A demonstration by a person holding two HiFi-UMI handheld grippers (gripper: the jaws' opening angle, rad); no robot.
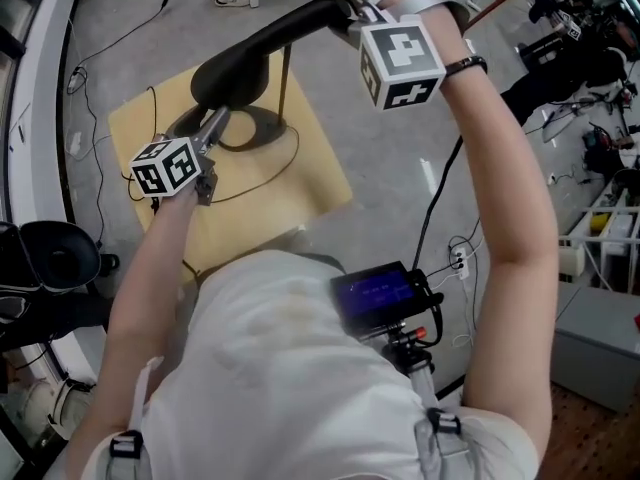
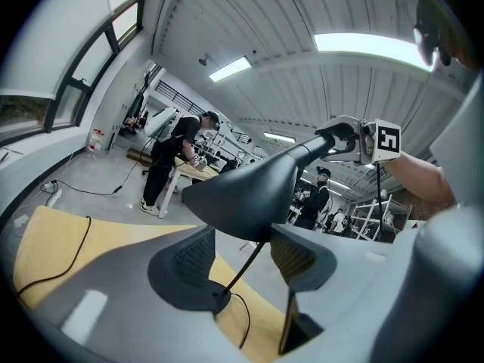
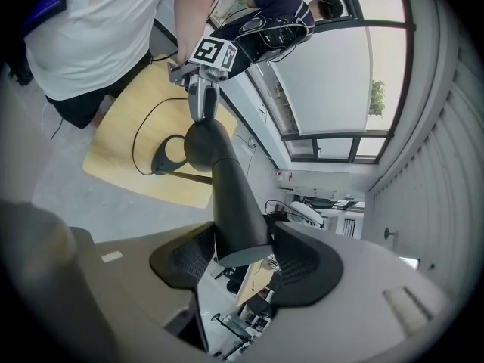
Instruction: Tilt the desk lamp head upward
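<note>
The person wears a loose white short-sleeved T-shirt [image 1: 280, 368], a thin black wristband [image 1: 466, 65], grey shoulder straps with black buckles [image 1: 440, 430] and a black chest-mounted box with a blue-lit screen [image 1: 383, 298]. The left gripper [image 2: 246, 259] and the right gripper [image 3: 242, 257] are grey moulded plastic with dark ribbed pads [image 2: 195, 257]. Each carries a white cube with black square markers [image 1: 402, 60], and white fabric bands [image 1: 410, 0] wrap the right one.

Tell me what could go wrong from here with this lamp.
1. The right tongs hold only the very end of the head; it may slip out during the tilt.
2. The stem is thin and the left tongs hold the other end, so uneven force could bend it or lift the base off the table.
</note>
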